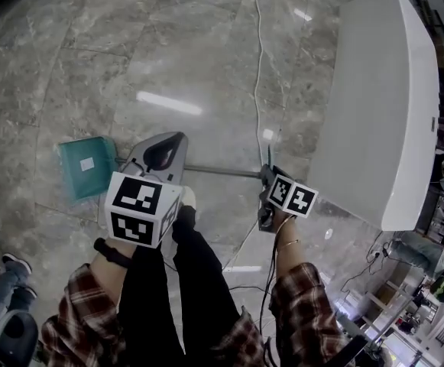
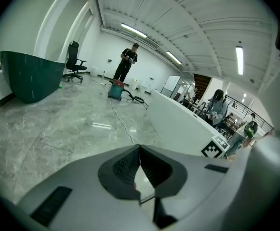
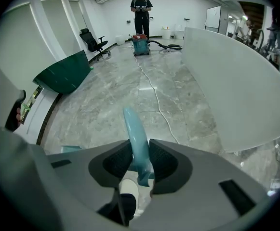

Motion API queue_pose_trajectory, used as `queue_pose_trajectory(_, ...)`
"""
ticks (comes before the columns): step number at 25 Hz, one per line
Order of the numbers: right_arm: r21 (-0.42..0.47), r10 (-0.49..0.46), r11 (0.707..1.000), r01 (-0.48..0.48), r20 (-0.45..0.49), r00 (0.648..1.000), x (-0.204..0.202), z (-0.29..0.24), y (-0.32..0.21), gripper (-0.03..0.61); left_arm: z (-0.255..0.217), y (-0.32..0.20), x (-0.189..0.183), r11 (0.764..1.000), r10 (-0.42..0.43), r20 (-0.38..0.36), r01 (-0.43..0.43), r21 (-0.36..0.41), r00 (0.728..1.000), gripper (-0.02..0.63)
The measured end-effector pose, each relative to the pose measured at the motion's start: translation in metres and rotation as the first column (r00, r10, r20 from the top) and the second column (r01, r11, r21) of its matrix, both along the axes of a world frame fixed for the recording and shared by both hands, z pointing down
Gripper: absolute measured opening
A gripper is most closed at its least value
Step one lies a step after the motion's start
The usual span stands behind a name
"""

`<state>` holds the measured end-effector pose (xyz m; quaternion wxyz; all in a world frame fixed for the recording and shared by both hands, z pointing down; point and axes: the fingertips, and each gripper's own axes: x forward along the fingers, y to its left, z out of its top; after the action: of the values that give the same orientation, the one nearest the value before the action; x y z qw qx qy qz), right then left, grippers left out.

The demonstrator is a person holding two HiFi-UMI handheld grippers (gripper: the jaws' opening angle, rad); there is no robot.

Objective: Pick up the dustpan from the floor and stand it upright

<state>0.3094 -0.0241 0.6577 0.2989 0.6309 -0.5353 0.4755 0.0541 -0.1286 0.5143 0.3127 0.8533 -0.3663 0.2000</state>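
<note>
The teal dustpan (image 1: 84, 167) rests on the grey marble floor at the left, and its thin metal rod (image 1: 222, 171) runs right to my right gripper (image 1: 267, 176). In the right gripper view the teal handle (image 3: 132, 129) lies between the pads of the right gripper (image 3: 140, 150), which touch both its sides. A corner of the pan (image 3: 70, 148) shows at the lower left. My left gripper (image 1: 166, 147) hangs over the rod near the pan. In the left gripper view the left gripper (image 2: 140, 150) has its tips together, with the rod showing only through the gap behind them.
A long white curved counter (image 1: 382, 105) stands at the right. A white cable (image 1: 258, 67) crosses the floor toward it. My legs and shoe (image 1: 187, 197) are between the grippers. Far off stand a person (image 2: 127, 61), a vacuum (image 3: 140, 44) and a tilted green panel (image 2: 31, 76).
</note>
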Motion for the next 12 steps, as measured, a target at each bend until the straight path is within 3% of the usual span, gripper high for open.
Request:
queue_pose_trajectory(8, 0.042, -0.129, 0.991, 0.128, 0.035, 0.991, -0.071, -0.098, -0.013, 0.122, -0.103, 0.008, -0.032, 0.998, -0.041, -0.032, 0.042, 0.038, 0.999, 0.011)
queue_pose_trajectory(12, 0.060, -0.252, 0.966, 0.250, 0.028, 0.967, -0.129, -0.136, -0.020, 0.130, -0.129, 0.020, -0.067, 0.993, -0.109, -0.029, 0.110, 0.045, 0.994, 0.011)
